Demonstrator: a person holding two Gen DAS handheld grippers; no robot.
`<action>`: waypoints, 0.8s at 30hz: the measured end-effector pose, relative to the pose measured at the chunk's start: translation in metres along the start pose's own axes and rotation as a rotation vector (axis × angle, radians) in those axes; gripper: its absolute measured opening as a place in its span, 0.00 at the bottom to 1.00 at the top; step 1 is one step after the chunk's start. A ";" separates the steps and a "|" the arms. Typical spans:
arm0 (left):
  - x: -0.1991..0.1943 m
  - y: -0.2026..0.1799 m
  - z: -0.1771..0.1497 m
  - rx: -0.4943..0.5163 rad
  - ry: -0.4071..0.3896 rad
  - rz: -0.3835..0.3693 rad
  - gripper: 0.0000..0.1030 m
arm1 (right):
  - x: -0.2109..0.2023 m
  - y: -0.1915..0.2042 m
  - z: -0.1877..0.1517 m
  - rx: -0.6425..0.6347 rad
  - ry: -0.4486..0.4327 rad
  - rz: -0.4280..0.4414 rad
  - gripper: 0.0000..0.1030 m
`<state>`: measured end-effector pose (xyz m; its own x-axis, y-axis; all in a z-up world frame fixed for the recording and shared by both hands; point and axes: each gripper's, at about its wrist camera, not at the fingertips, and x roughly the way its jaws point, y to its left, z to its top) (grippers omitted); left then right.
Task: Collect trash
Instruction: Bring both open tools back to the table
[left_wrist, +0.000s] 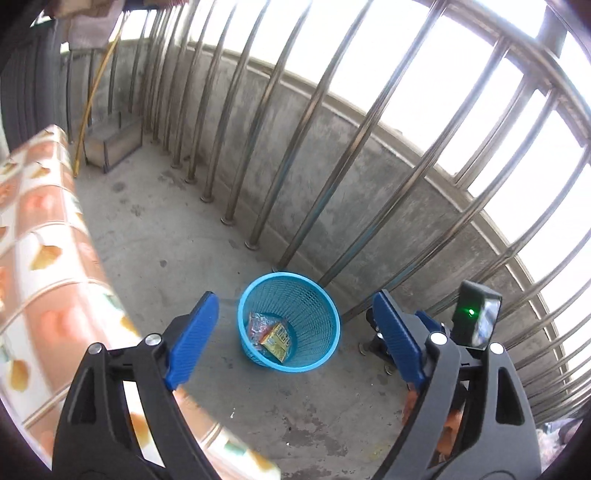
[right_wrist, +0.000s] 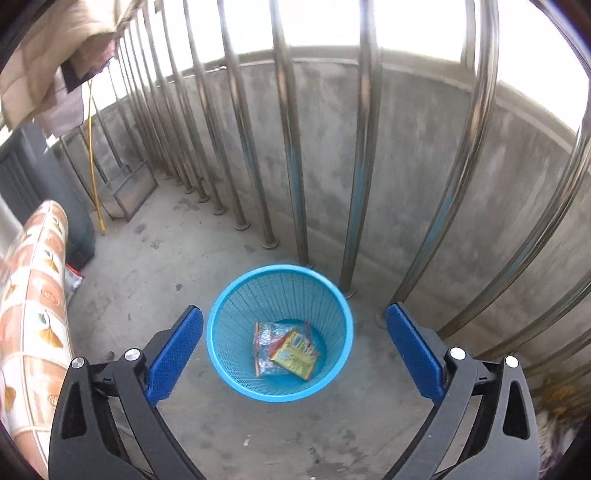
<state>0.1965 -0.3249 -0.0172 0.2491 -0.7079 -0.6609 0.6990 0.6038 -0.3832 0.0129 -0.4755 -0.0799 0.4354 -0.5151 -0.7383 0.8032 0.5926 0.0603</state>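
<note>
A blue mesh wastebasket (left_wrist: 286, 275) (right_wrist: 280, 267) stands on the concrete floor by the railing. At its bottom lie a yellow snack packet (left_wrist: 275, 341) (right_wrist: 295, 354) and a crumpled clear multicoloured wrapper (left_wrist: 258, 321) (right_wrist: 266, 343). My left gripper (left_wrist: 295, 297) hangs above and in front of the basket, open, with nothing between its blue pads. My right gripper (right_wrist: 295, 309) hovers over the basket's near side, jaws wide open and empty. Neither gripper touches the basket.
Steel railing bars (left_wrist: 258, 206) (right_wrist: 295, 206) on a low concrete wall (right_wrist: 406, 192) curve behind the basket. A surface with an orange patterned cloth (left_wrist: 40, 258) (right_wrist: 37, 314) lies at left. A black device with a green light (left_wrist: 474, 314) shows beyond my left gripper's right finger.
</note>
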 end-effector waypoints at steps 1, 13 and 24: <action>-0.018 0.003 -0.004 0.003 -0.019 0.004 0.79 | -0.008 0.005 0.002 -0.023 0.004 0.000 0.94; -0.218 0.073 -0.087 -0.020 -0.241 0.219 0.86 | -0.125 0.079 -0.009 -0.169 -0.181 0.378 0.94; -0.327 0.171 -0.190 -0.228 -0.354 0.451 0.86 | -0.155 0.200 -0.040 -0.264 0.144 0.855 0.94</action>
<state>0.1074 0.0789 0.0108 0.7215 -0.4201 -0.5504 0.3224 0.9073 -0.2699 0.0896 -0.2526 0.0198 0.7714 0.2381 -0.5901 0.1019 0.8691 0.4840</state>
